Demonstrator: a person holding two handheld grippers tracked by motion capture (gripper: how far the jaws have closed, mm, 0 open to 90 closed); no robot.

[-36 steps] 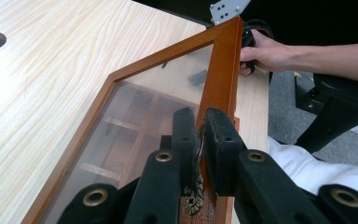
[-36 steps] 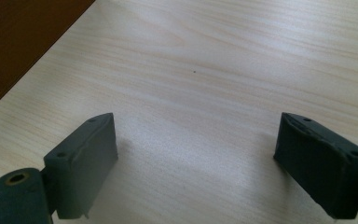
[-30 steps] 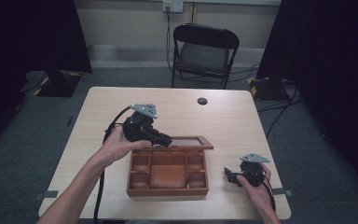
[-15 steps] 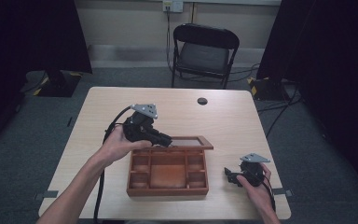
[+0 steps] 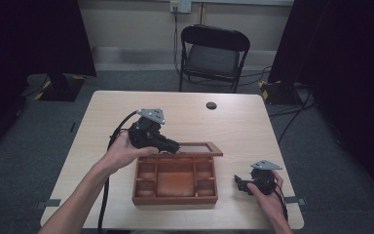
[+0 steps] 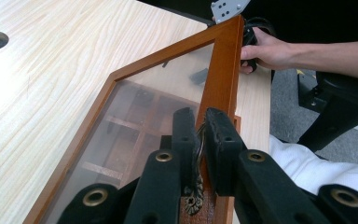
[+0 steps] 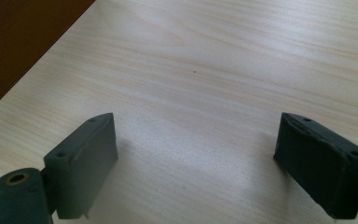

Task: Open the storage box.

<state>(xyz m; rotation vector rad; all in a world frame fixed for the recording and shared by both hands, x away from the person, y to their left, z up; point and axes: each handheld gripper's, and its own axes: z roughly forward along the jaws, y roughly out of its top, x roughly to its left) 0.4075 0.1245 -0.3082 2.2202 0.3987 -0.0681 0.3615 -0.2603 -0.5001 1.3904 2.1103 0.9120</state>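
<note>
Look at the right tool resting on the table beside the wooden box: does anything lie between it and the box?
Nothing visible does. The right tool sits open on bare table, with clear wood between it and the box. The left tool is shut on the lid, on its brass latch.

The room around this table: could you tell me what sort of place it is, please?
Probably a recording studio or lab: black curtains flank a lone table, cables trail over grey carpet, and a folding chair stands by a bare wall.
</note>
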